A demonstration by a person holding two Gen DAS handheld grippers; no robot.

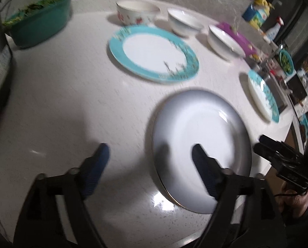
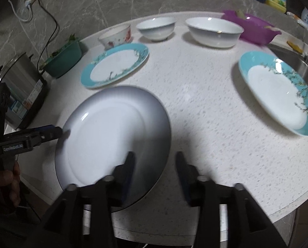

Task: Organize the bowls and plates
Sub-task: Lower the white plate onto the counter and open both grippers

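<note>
White speckled counter [image 2: 205, 113] against a grey marble wall, sink edge off to the far right. We have both grippers low over the near edge, either side of the white plate [image 2: 112, 136], which lies flat on the counter right in front of us

Left gripper [image 1: 149, 165]: jaws wide apart, nothing between the pads. Its right finger hangs over the plate's left rim, its left finger over bare counter. Whether that finger touches the rim we cannot tell, blur is heavy

Right gripper [image 2: 155, 165]: jaws also apart, not clamped. Its left finger sits over the plate's near right rim, the other finger over bare counter just beside it

Ahead of the left gripper lies a teal-rimmed plate [image 1: 154, 53]; ahead and to the right of the right gripper a second teal-rimmed plate [image 2: 277, 95]. Beyond them, in a row along the back: floral bowl [image 2: 115, 35], small white bowl [image 2: 157, 29], wide white bowl [image 2: 213, 32]

Step, as we read it: white plate is down and loose, so we are between picks, plates not yet stacked, bowls not yet nested

Next move likely needs a jaw straddling one plate rim, one finger above and one below, closing firmly before lifting; thin glazed rims may slip, so keep the plate level and set it squarely on its match
</note>
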